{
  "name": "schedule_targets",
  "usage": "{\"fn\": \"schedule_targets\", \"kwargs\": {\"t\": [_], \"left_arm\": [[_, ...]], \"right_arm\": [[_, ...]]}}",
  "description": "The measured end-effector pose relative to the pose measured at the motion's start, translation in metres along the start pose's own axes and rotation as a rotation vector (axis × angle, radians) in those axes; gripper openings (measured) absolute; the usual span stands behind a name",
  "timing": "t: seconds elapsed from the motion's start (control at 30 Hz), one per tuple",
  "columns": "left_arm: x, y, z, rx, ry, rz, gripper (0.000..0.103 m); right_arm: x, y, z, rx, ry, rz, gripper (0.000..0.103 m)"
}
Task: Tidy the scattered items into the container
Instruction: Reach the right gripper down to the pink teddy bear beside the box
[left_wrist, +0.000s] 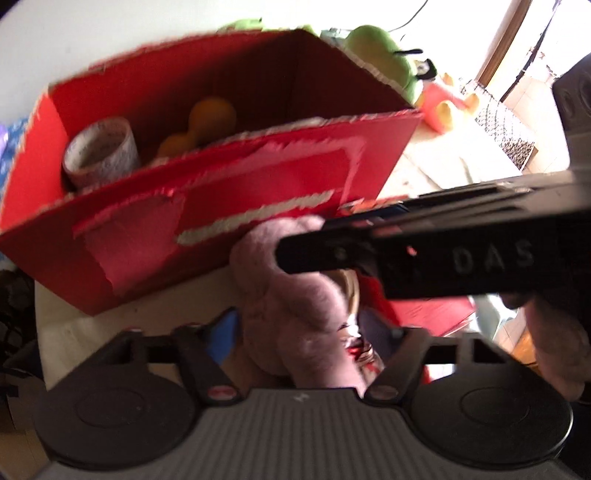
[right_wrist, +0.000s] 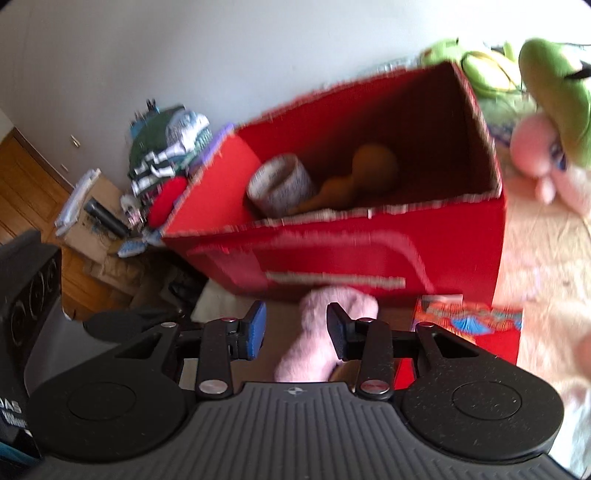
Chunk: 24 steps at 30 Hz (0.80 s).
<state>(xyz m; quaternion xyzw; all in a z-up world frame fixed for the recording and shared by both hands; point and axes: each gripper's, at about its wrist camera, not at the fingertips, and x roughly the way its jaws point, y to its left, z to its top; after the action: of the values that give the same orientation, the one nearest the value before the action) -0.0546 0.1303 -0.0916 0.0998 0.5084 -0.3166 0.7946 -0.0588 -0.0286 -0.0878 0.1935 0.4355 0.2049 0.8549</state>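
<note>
Item: pink plush toy (right_wrist: 325, 332) before red cardboard box (right_wrist: 369, 251); your right gripper (right_wrist: 295, 325) straddled it, fingers spread; left gripper (left_wrist: 295, 332) pinch unclear.

Only lettering I can read: raised "DAS" on the side of my right gripper's black plastic body (left_wrist: 480, 254), seen from left wrist cam. Same body shows at lower left edge of right wrist cam (right_wrist: 13, 406), w/ pale letters that look like "DAS" again, first letter cut off by the frame edge; small print under it too blurred to read. White paper roll w/ fine print (left_wrist: 101, 151) inside the red cardboard box (left_wrist: 258, 206): print illegible. Box front has torn patches, no words.
</note>
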Motion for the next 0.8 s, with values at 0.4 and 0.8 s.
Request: {"fn": "schedule_targets", "kwargs": {"t": [0.4, 0.8], "left_arm": [[-0.009, 0.034, -0.01, -0.059, -0.004, -0.02, 0.064], [-0.018, 0.064, -0.015, -0.091, -0.024, 0.045, 0.076]], "right_arm": [[0.023, 0.005, -0.005, 0.004, 0.098, 0.034, 0.035], [0.021, 0.011, 0.0, -0.004, 0.087, 0.116, 0.038]]}}
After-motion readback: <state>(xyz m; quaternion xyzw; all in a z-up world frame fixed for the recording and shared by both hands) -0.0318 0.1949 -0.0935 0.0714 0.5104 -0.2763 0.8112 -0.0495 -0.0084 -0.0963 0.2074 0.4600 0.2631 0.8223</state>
